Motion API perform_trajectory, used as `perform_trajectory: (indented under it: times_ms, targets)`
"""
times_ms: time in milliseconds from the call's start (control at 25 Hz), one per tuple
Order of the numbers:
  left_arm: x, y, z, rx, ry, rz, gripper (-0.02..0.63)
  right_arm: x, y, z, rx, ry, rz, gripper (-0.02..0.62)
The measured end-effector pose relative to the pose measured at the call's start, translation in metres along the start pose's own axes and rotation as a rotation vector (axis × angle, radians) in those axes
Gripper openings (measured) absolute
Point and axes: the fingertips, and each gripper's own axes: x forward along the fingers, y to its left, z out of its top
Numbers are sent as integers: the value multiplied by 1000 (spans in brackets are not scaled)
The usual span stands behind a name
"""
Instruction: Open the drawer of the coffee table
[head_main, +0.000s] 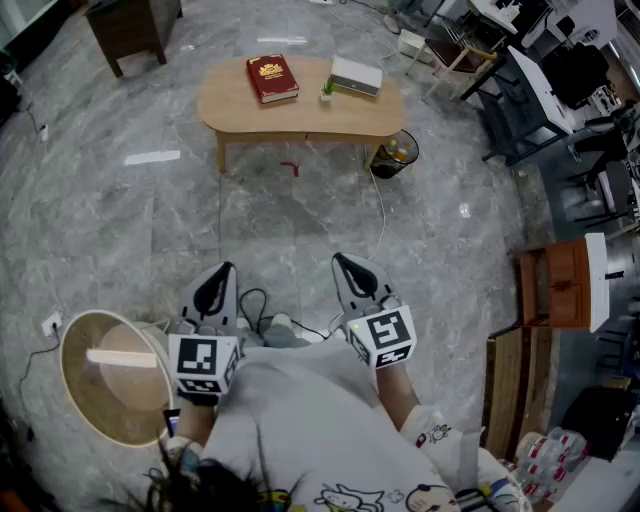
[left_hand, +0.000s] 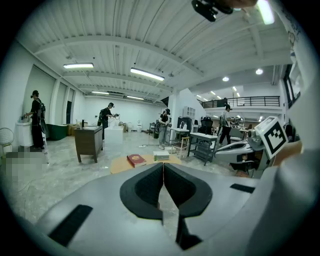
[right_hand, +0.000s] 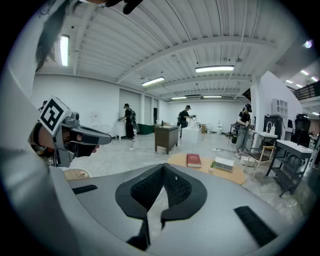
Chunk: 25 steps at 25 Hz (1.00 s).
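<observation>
A light wooden oval coffee table (head_main: 300, 112) stands across the floor, well ahead of me; its front apron shows a drawer front (head_main: 340, 136). On top lie a red book (head_main: 272, 78), a white box (head_main: 356, 75) and a tiny green plant (head_main: 326, 90). My left gripper (head_main: 217, 276) and right gripper (head_main: 348, 266) are held close to my body, far from the table, both shut with nothing between the pads. The table (left_hand: 122, 163) shows small in the left gripper view and again as the table (right_hand: 230, 175) in the right gripper view.
A black waste bin (head_main: 396, 152) stands by the table's right leg. A round woven lamp (head_main: 110, 375) sits at my left, wooden furniture (head_main: 555, 290) at my right, a dark cabinet (head_main: 130, 25) far left. Cables (head_main: 380, 215) trail over the marble floor. Several people stand far off.
</observation>
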Motion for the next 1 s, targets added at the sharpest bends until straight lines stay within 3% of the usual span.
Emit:
perform_trajectory:
  times_ms: [360, 400, 480, 600, 1000]
  targets:
    - [-3, -9, 1, -12, -11, 35, 11, -15, -3, -12, 45, -10, 60, 6]
    - [-3, -9, 0, -12, -7, 34, 32, -15, -3, -13, 49, -8, 59, 11]
    - [-2, -8, -2, -9, 2, 32, 143, -16, -3, -15, 64, -6, 66, 83]
    - [1, -4, -2, -1, 10, 42, 154, -16, -3, -15, 74, -4, 76, 132]
    - [49, 30, 0, 2, 40, 17, 217, 30, -26, -7, 104, 9, 50, 180]
